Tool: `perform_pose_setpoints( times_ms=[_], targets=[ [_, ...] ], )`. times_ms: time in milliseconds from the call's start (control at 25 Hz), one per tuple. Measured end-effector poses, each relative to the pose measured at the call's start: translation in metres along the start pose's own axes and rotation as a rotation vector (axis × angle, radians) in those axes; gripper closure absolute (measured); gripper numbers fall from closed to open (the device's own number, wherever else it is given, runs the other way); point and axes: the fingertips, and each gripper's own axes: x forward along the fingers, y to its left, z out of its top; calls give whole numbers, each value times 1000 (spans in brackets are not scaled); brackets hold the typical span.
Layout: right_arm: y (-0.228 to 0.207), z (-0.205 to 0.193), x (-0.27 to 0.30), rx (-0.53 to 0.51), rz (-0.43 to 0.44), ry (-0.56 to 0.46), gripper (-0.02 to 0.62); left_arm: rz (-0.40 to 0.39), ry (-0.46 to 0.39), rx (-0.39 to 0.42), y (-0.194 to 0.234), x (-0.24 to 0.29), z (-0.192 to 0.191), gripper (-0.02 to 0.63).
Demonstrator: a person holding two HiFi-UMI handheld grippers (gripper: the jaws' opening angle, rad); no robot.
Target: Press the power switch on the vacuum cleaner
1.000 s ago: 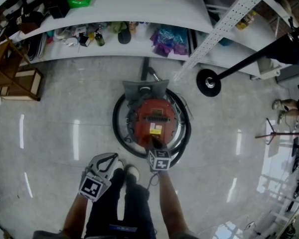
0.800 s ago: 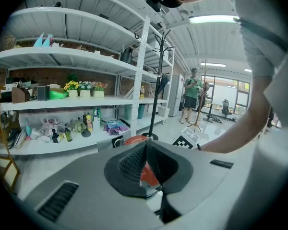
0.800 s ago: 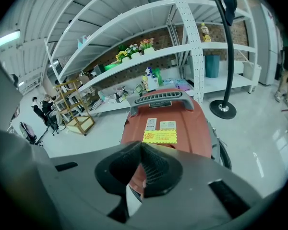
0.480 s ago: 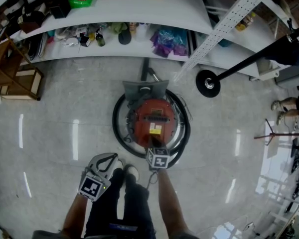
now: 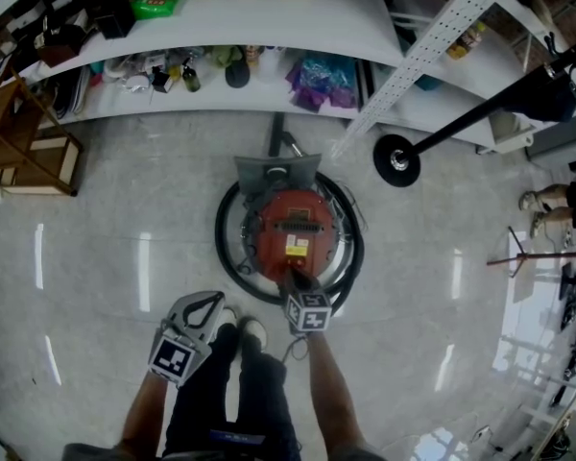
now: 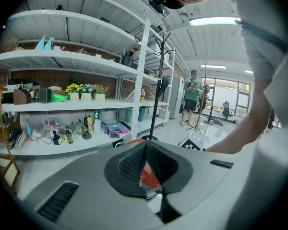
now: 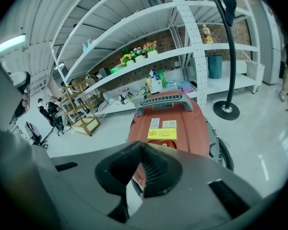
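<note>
While spare, left gripper [image 5: 207, 307] hangs by the shoes [image 5: 242, 330], jaws shut, empty, out of the way. Right gripper [image 5: 297, 279] has its 2 jaws closed into 1 poking tip. Vacuum cleaner [image 5: 293, 221] lies ahead of it, and the round button [image 7: 166, 145], likely the switch, is just beyond.

Vacuum cleaner [image 5: 293, 233]: on the floor [image 5: 125, 238], centre, just ahead of the person's feet [image 5: 242, 330].
Hose [image 5: 227, 257]: coiled around the vacuum cleaner.
Handle [image 7: 162, 101]: on the vacuum cleaner's far side, toward the shelving.
Shelving [image 5: 269, 17]: behind the vacuum cleaner, running left to right.
Stand base [image 5: 396, 159]: right of and behind the vacuum cleaner, near a shelf upright.
Wooden rack [image 5: 29, 152]: far left, by the shelving.
Right gripper [image 5: 295, 279]: over the vacuum cleaner's near edge; contact unclear.
Left gripper [image 5: 204, 307]: left of the feet, apart from the hose.
</note>
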Motion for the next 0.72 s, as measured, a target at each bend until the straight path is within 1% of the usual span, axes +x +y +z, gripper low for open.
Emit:
perform_pose_setpoints(
  times_ms=[120,440,720],
  targets=[
    [5,6,-11,2,2,-12,583,-1,-10,-11,-3,-2,7,598],
    [23,30,-47,-5,4,-61,583,-10,-38,10,-8,-17,35,598],
    [45,52,-89,-22,-2,-82,583,-15,-52,20,-9,-34,70,598]
  ],
)
